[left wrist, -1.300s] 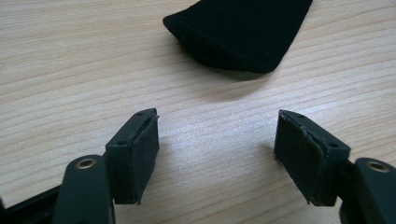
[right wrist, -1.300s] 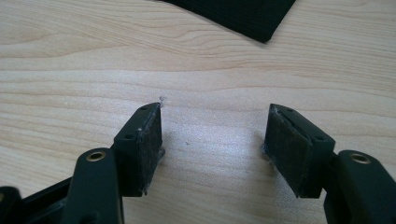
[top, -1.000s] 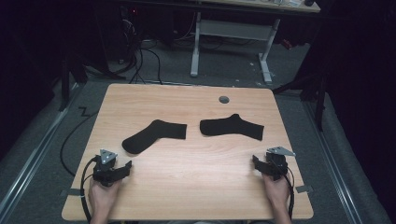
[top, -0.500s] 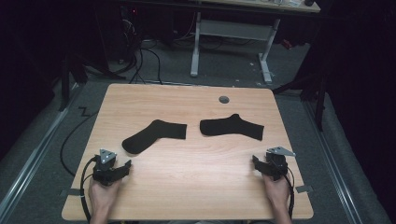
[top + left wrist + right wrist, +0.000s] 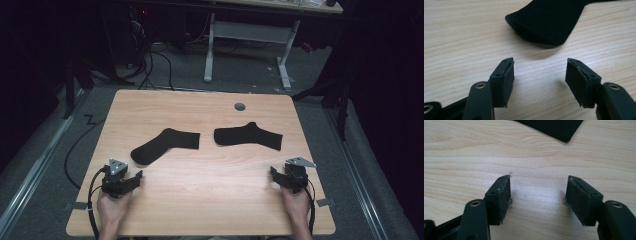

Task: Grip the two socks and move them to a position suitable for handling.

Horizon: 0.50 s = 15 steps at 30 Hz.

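Socks lie flat in the middle of the light wooden table [image 5: 200, 200]: the left black sock [image 5: 165, 145] with its toe toward 7 o'clock and its cuff toward the centre, the right black sock [image 5: 248, 136] just beside it at 3 o'clock, a narrow strip of bare wood between the two cuffs. A small grey round grommet [image 5: 240, 106] sits in the tabletop at 12 o'clock from the right sock, near the far edge.

The left claw [image 5: 136, 176] rests on the table near the front left corner, at 7 o'clock from the left sock and close to its toe. In the left gripper view that claw [image 5: 539, 75] points at the rounded toe of the sock [image 5: 546, 22]; its jaws have just been closing a little yet stand wide apart, with bare wood between them.

The right claw [image 5: 274, 172] rests near the front right corner, at 5 o'clock from the right sock. In the right gripper view this claw [image 5: 537, 191] is spread wide over bare wood, and a corner of the sock's cuff [image 5: 556, 127] lies ahead at 12 o'clock, apart from the pads.
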Tool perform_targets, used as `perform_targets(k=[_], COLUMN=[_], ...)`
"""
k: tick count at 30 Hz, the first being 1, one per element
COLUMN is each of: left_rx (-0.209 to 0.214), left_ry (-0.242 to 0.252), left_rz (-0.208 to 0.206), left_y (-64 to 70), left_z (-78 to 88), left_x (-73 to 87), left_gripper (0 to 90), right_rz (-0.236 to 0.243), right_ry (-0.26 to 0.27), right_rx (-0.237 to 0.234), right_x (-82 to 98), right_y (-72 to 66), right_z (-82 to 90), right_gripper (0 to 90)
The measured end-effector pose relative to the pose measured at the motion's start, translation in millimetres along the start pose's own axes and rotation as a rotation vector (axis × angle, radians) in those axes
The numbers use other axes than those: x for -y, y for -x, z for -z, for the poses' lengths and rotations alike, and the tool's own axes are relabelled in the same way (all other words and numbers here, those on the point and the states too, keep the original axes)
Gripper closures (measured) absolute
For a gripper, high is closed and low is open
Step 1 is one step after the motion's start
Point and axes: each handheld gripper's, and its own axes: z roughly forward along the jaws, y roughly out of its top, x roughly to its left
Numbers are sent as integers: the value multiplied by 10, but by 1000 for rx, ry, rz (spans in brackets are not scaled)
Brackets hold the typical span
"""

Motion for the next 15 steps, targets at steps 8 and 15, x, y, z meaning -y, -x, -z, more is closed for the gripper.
perform_targets(k=[8,15], left_rx=[24,43], left_ry=[14,23], left_rz=[-13,-16], left_y=[74,121], left_z=[22,-9], left_x=[-87,-222], left_gripper=[411,417], right_rz=[0,0], right_ry=[0,0], right_rx=[0,0], right_x=[0,0], right_y=[0,0], right_z=[0,0], right_gripper=[372,372])
